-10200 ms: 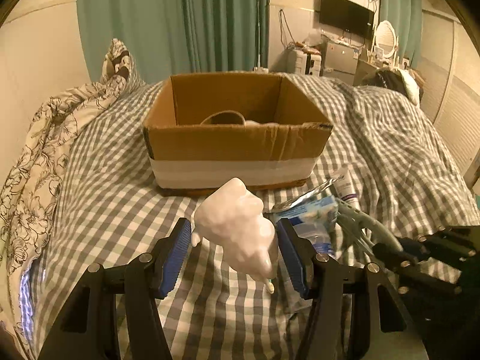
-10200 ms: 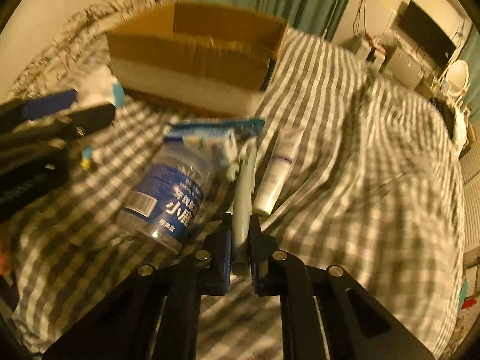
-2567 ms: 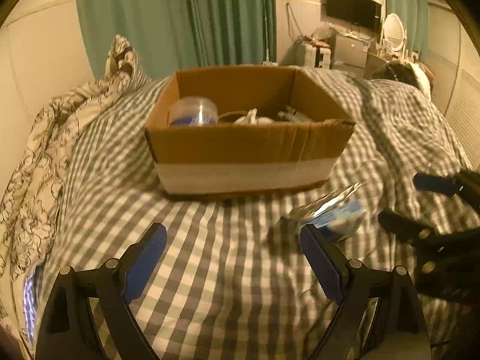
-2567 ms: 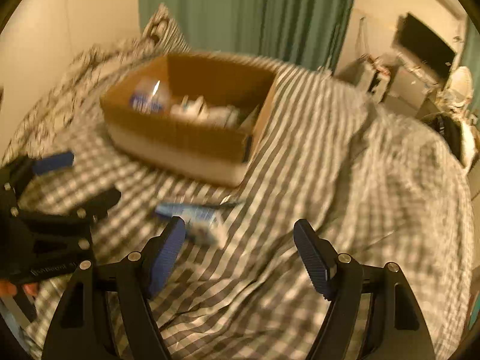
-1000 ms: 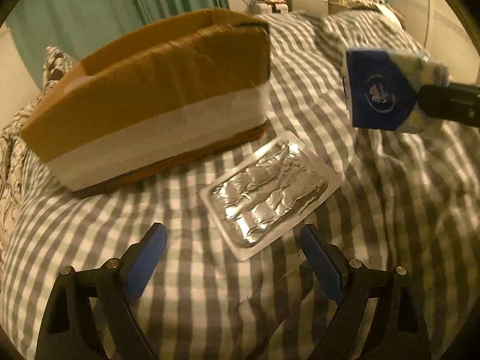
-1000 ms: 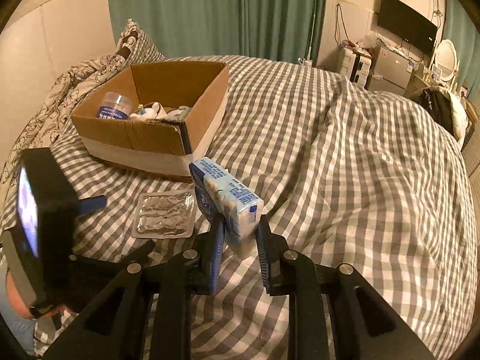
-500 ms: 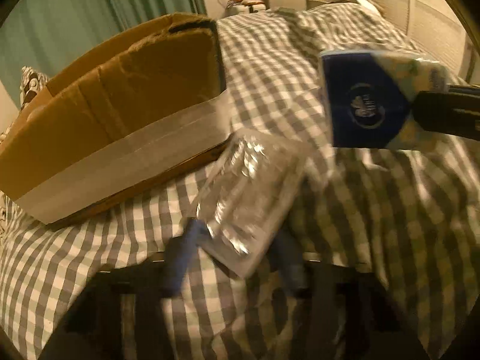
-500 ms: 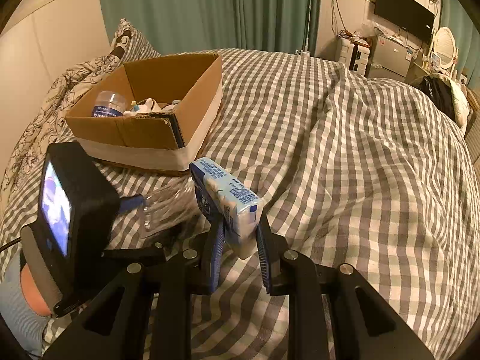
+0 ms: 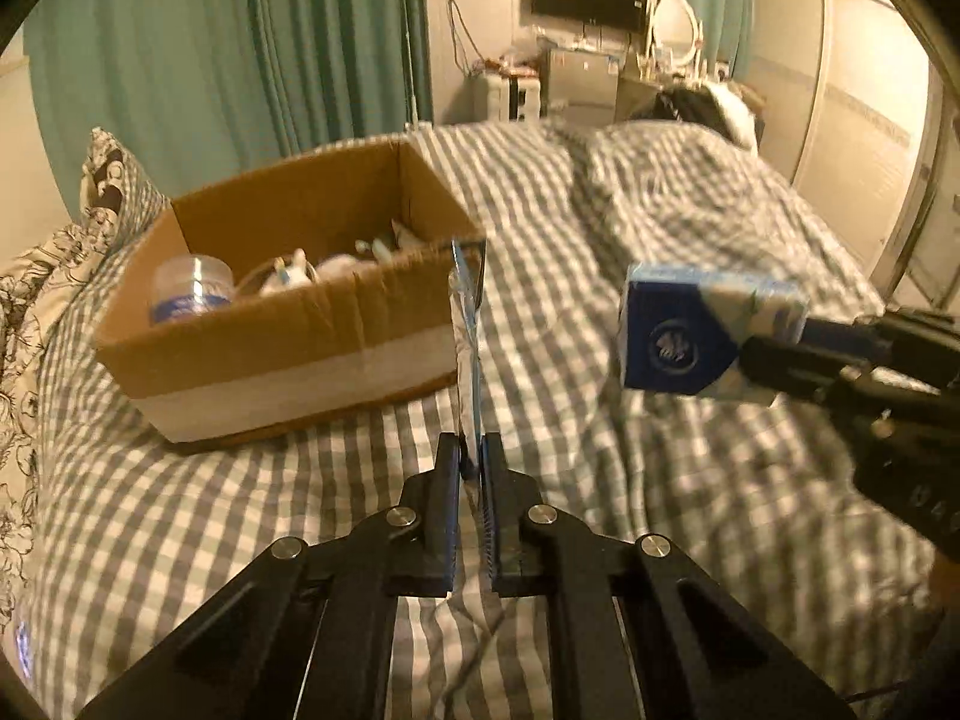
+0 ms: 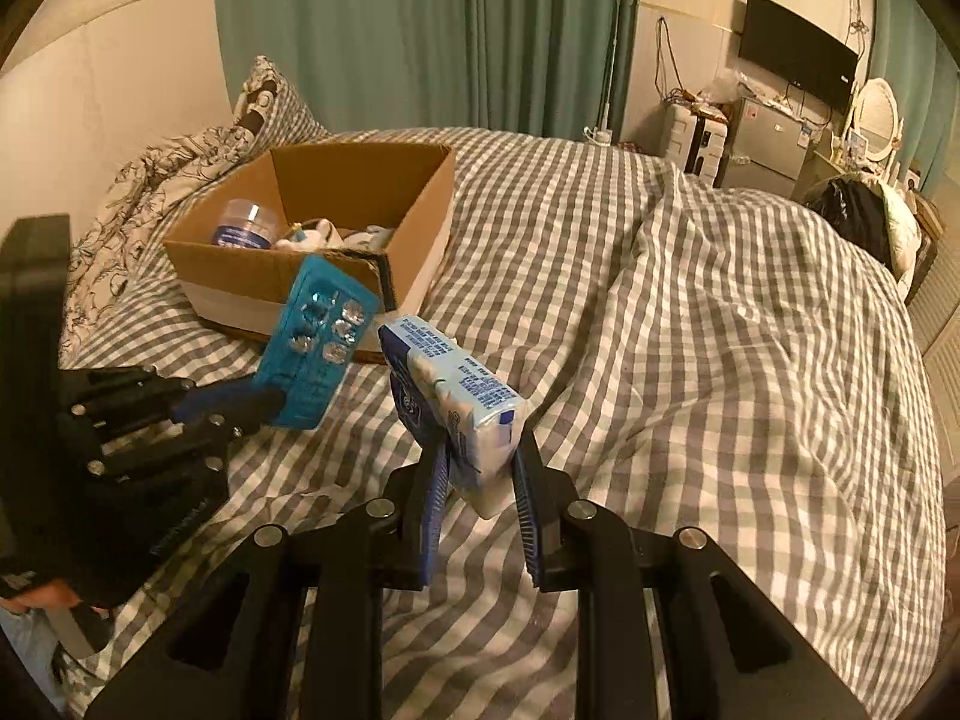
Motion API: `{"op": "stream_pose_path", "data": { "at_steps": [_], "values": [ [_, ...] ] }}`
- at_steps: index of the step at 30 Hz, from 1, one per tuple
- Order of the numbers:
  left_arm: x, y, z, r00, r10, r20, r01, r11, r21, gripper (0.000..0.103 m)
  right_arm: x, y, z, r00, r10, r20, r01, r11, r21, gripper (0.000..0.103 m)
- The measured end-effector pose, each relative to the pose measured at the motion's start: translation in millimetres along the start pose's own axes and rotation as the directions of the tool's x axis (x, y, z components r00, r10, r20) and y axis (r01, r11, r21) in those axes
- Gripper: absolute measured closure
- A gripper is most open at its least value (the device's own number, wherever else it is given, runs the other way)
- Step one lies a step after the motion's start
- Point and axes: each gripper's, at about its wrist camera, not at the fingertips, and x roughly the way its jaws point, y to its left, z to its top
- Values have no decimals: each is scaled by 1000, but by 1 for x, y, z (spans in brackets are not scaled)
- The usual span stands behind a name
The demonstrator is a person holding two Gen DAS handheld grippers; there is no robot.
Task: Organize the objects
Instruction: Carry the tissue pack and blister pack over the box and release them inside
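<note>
- Far left of both views, a floral pillow (image 10: 150,180) lies against the wall at the bed's edge.
- A box (image 9: 288,324) of cardboard with a white band sits on the checked bed (image 10: 690,312), left of centre in the left wrist view and upper left in the right wrist view.
- Inside the box, a jar (image 10: 246,225) with a blue label stands in the left corner, with pale items (image 10: 336,235) heaped beside it; what they are is too blurred to tell.
- At lower left of the right wrist view, the left gripper (image 10: 264,405) is clamped on a blister pack (image 10: 315,342), held off the bed just in front of the box with its blue face and foil bubbles showing.
- In the left wrist view that pack stands edge-on, rising from the closed fingers (image 9: 447,480) at centre, its top overlapping the box's near right corner.
- At lower centre of the right wrist view, the right gripper (image 10: 477,474) squeezes a tissue pack (image 10: 456,402), blue and white, raised above the bed and tilted up to the left.
- In the left wrist view the tissue pack shows at right, dark blue end foremost, level with the box.
- Behind, green curtains (image 10: 420,30) hang at top centre; a TV (image 10: 795,63) is on the wall at upper right.
</note>
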Motion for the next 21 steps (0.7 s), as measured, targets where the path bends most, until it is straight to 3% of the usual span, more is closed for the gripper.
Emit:
{"op": "stream_pose_path", "data": {
  "at_steps": [11,21],
  "values": [
    [-70,14,24,991,0,134,4,1000,-25,96,-56,19,23,994,-2,112,7,999,-41,82],
    [-112,54,69,968,85,235,-71,995,-69,96,-82,53,76,975,43,218,-15,991,-130,82]
  ]
}}
